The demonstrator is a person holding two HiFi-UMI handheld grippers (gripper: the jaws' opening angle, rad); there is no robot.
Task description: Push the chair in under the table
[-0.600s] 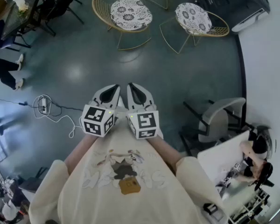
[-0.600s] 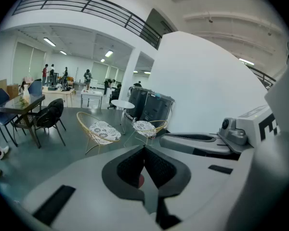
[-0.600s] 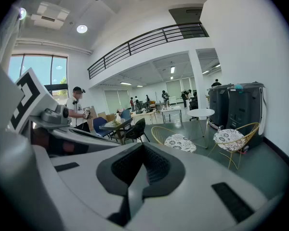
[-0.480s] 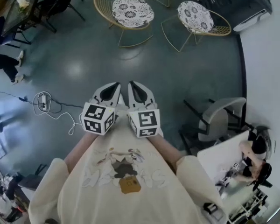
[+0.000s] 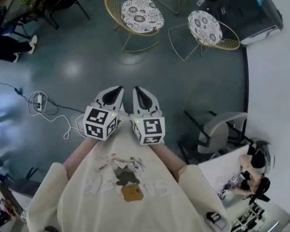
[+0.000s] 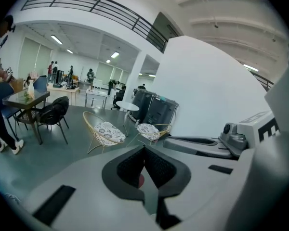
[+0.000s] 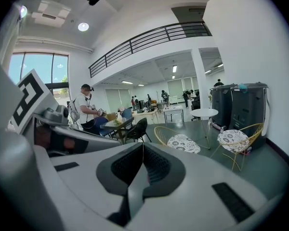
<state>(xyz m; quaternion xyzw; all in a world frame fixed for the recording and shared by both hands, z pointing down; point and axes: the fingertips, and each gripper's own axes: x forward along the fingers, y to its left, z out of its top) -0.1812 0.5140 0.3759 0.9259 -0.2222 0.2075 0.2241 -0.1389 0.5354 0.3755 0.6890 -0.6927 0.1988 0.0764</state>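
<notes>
Two grippers first, Surveyor: how do they stand?

Surveyor: Left gripper (image 5: 117,89) and right gripper (image 5: 137,89) are held side by side close to the person's chest, at the middle of the head view. Each gripper view shows its jaws clenched tight with nothing between them.

Inspector: Location of the chair?

Surveyor: Grey chair (image 5: 221,128) stands at the lower right of the head view, just beside the corner of the white tabletop (image 5: 221,164), its seat apparently clear of it. It is well apart from both grippers; no contact.

Inspector: Progress?

Surveyor: In my judgement, none of the push is done. Remaining: approach the chair, set the jaws against its back, drive it under the tabletop.

Inspector: Surface and room?

Surveyor: Glossy dark grey floor (image 5: 87,47), reflecting ceiling lights. Along the top of the head view, a gold wire chair (image 5: 141,14) and a second gold wire chair (image 5: 205,27), both with patterned cushions. A white power strip (image 5: 38,100) with trailing cable lies at the left edge, a dark cabinet (image 5: 241,11) stands upper right, and a white wall (image 5: 275,91) runs down the right side. The left gripper view adds a dark table (image 6: 25,98) with a black chair (image 6: 55,113) at its left, a railed mezzanine above, and several people in the distance
</notes>
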